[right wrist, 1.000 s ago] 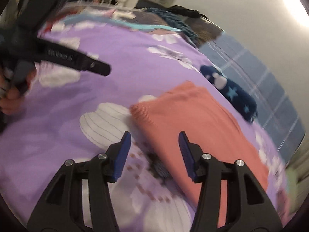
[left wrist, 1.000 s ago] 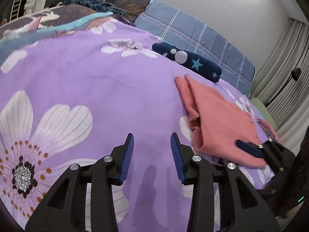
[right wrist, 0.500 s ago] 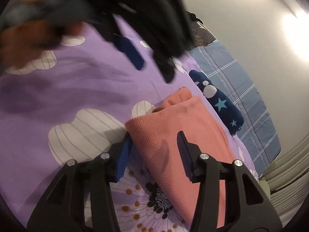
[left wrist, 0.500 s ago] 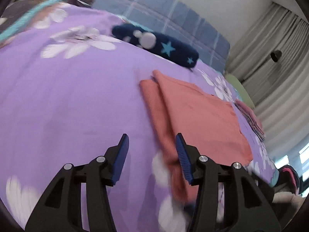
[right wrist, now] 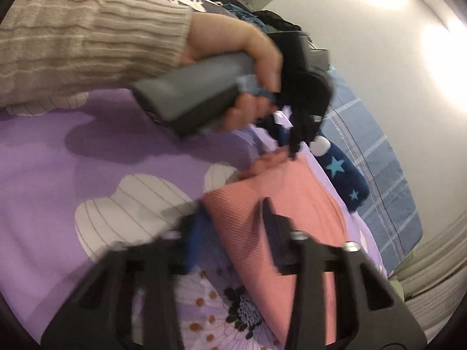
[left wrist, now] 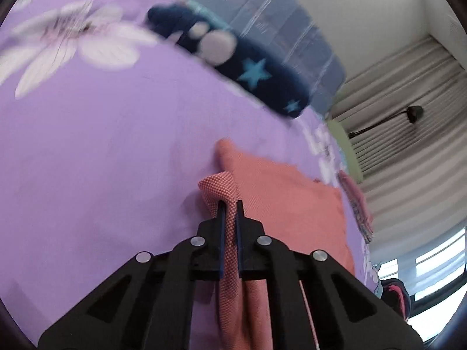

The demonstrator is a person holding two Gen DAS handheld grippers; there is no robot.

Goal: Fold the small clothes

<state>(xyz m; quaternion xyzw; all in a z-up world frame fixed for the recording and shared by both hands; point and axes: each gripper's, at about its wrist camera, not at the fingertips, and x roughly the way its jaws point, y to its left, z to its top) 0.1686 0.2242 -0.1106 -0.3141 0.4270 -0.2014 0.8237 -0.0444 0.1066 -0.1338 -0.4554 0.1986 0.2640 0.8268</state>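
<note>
A salmon-pink knit garment [left wrist: 289, 198] lies folded on the purple floral bedspread [left wrist: 102, 151]. My left gripper [left wrist: 230, 204] is shut on the garment's far left edge, fabric pinched between the blue pads. In the right wrist view the same garment [right wrist: 292, 204] lies ahead, and the left gripper [right wrist: 293, 153] is seen from outside, held in a hand, its tip on the garment's far corner. My right gripper [right wrist: 230, 218] is open, its fingers straddling the garment's near corner, blurred by motion.
A navy roll with stars and white dots [left wrist: 233, 67] lies beyond the garment, also in the right wrist view [right wrist: 341, 172]. A blue plaid pillow [left wrist: 274, 26] sits behind it. Pink folded clothes [left wrist: 354, 204] lie at the bed's right edge. Curtains [left wrist: 408, 134] hang at right.
My left gripper moved right onto the garment's far edge and shut on it. My right gripper came forward to the garment's near corner and stays open.
</note>
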